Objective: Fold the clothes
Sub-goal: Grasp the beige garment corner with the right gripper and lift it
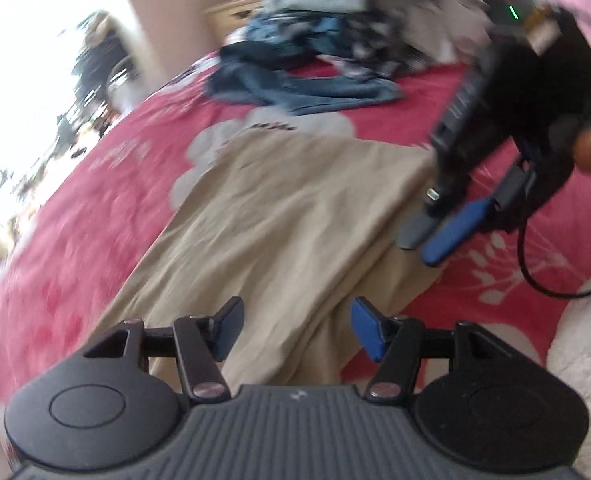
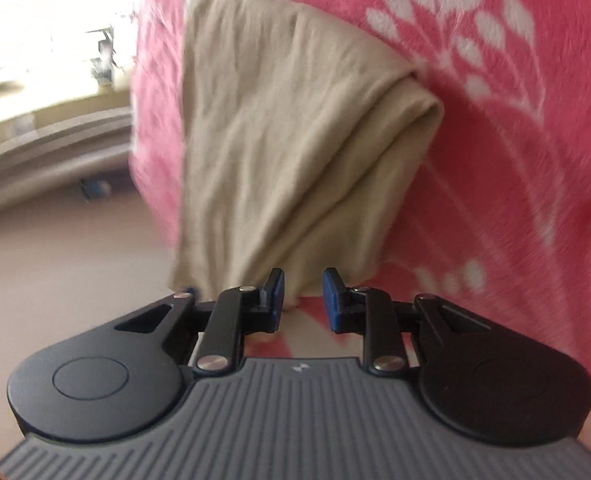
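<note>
Two grippers we hold over the folded beige cotton garment (image 1: 279, 216): left gripper (image 1: 297, 330) wide and empty, right gripper (image 2: 303, 300) narrow, gripping nothing, near its edge.

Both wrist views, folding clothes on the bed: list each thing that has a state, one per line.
Beige garment: lying flat on the blanket, one end folded over, not gripped.
Left gripper: open, nothing between its jaws, over the beige garment.
Right gripper: narrowly open, empty, at the garment's near edge.
Pile of clothes: unfolded, heaped farther back on the bed.
Pink blanket: spread under everything.
</note>
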A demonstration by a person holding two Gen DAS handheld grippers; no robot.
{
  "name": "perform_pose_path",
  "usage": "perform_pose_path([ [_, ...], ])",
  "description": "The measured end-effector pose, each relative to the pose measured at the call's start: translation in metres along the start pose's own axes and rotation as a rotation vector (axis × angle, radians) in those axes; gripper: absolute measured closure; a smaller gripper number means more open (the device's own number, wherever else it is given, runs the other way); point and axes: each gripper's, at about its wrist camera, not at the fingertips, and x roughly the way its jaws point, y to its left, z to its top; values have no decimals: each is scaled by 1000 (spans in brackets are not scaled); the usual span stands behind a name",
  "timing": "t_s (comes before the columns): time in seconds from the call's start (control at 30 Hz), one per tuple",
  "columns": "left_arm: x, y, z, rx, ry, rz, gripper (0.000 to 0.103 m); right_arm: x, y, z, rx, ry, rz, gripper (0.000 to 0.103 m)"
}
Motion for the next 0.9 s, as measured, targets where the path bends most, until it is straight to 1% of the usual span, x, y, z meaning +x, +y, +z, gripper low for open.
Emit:
perform_pose_path([
  [0.07, 11, -10, 3, 60, 3, -10, 42, -3, -2, -4, 31, -26, 24, 82],
  [0.1, 16, -13, 3, 75, 5, -18, 42, -4, -6, -3, 58, -40, 20, 81],
  [0.13, 20, -15, 2, 87, 7, -29, 42, -5, -9, -2, 84, -53, 16, 76],
  [0.17, 24, -17, 3, 94, 9, -39, 42, -6, -12, -2, 101, -59, 16, 74],
  [0.2, 27, -18, 2, 97, 11, -49, 42, -4, -17, 0, 124, -61, 12, 70],
  [0.27, 31, -18, 2, 96, 10, -66, 42, -2, -25, 1, 183, -79, -1, 66],
  [0.3, 32, -17, 1, 94, 9, -74, 42, -1, -26, 0, 186, -89, 4, 61],
  [0.47, 36, -14, 0, 80, 4, -91, 42, 7, -23, 1, 199, -131, 7, 59],
  [0.5, 36, -12, 0, 76, 1, -93, 42, 6, -21, -1, 188, -151, 5, 64],
  [0.53, 36, -11, 0, 71, 0, -96, 42, 6, -18, -2, 177, -172, 3, 79],
  [0.57, 36, -9, 1, 66, -2, -99, 42, 4, -17, -4, 177, -184, 10, 84],
  [0.63, 38, -8, 3, 58, -6, -101, 42, 0, -17, -9, 174, -207, 30, 90],
  [0.67, 39, -7, 5, 54, -8, -102, 42, 0, -19, -9, 169, -212, 32, 91],
  [0.73, 40, -6, 7, 46, -12, -104, 42, -1, -24, -9, 186, -221, 78, 93],
  [0.8, 39, -3, 10, 24, -23, -108, 43, 5, -25, -8, 207, -231, 136, 94],
  [0.9, 35, 6, 14, -34, -41, -122, 45, 1, -29, -9, 222, -236, 224, 94],
])
